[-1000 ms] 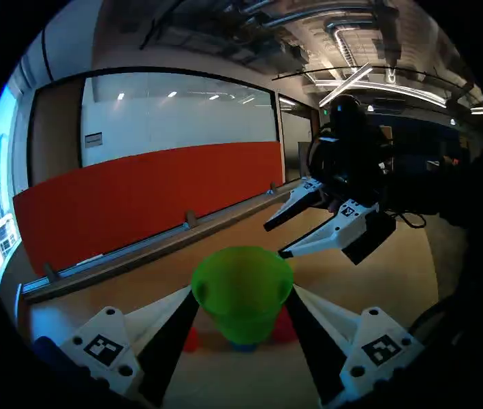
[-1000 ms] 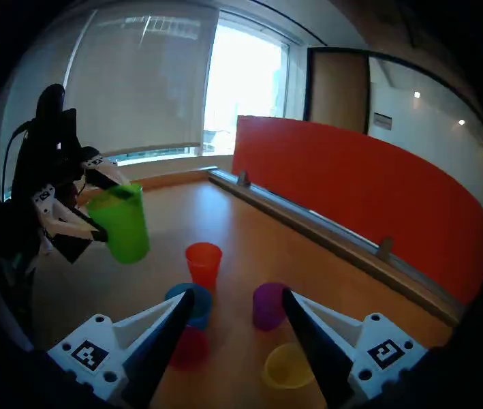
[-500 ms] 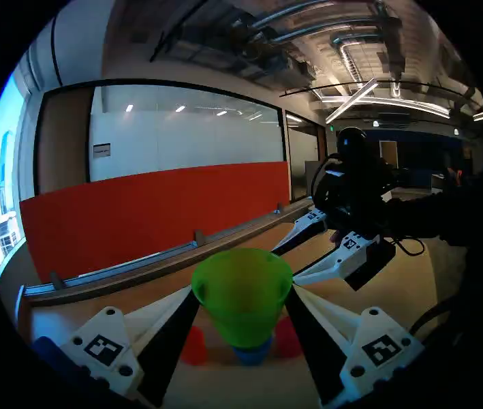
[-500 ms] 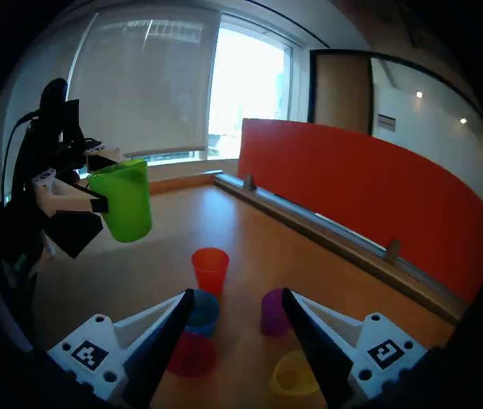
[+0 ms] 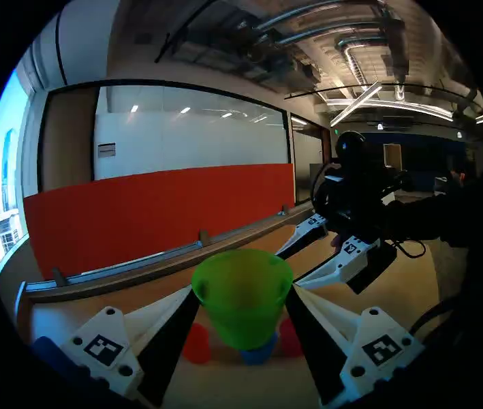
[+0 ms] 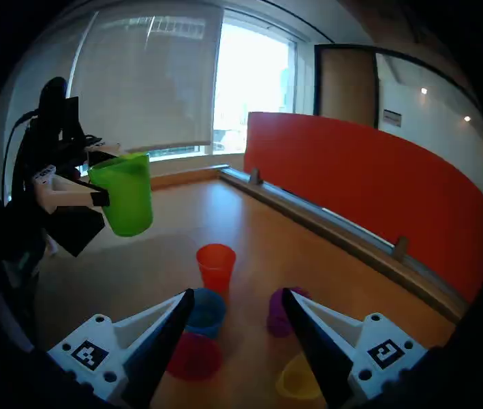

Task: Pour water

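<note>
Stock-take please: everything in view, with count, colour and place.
green cup: 1, green, in the air, held by left gripper
orange cup: 1, orange, on table, farthest of five
blue cup: 1, blue, nearer than orange cup
red cup: 1, red, nearest, beside blue cup
purple cup: 1, purple, apart from blue cup
yellow cup: 1, yellow, nearer than purple cup
table: 1, wood-brown, under cups
partition: 1, red, along table edge
left gripper: 1, white-black, shut on green cup
right gripper: 1, white-black, open, empty
</note>
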A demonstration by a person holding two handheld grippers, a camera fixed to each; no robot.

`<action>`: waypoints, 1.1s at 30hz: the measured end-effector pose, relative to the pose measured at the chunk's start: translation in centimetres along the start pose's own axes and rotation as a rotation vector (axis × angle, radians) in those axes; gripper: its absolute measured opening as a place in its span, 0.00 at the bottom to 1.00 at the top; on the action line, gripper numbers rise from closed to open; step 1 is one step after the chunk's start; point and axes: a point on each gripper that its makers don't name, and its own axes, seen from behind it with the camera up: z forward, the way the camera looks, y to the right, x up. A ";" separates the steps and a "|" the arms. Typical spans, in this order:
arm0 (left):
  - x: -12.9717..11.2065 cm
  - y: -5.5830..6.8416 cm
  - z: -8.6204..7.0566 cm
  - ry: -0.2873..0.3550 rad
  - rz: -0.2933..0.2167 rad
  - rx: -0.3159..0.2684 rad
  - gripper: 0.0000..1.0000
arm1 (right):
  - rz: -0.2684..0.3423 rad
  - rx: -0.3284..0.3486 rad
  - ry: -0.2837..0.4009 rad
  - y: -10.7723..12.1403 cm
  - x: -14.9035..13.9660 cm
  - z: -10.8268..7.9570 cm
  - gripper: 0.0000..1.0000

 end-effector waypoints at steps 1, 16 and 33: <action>-0.1 -0.1 0.0 -0.001 0.000 0.002 0.86 | 0.001 0.004 -0.004 -0.1 -0.2 0.1 1.00; -1.5 -1.6 -0.9 -0.011 0.000 0.053 0.86 | 0.011 0.093 -0.095 -2.0 -2.9 3.3 1.00; -2.9 -2.5 -1.6 -0.024 -0.006 0.081 0.86 | -0.012 0.154 -0.169 -4.3 -5.7 6.2 1.00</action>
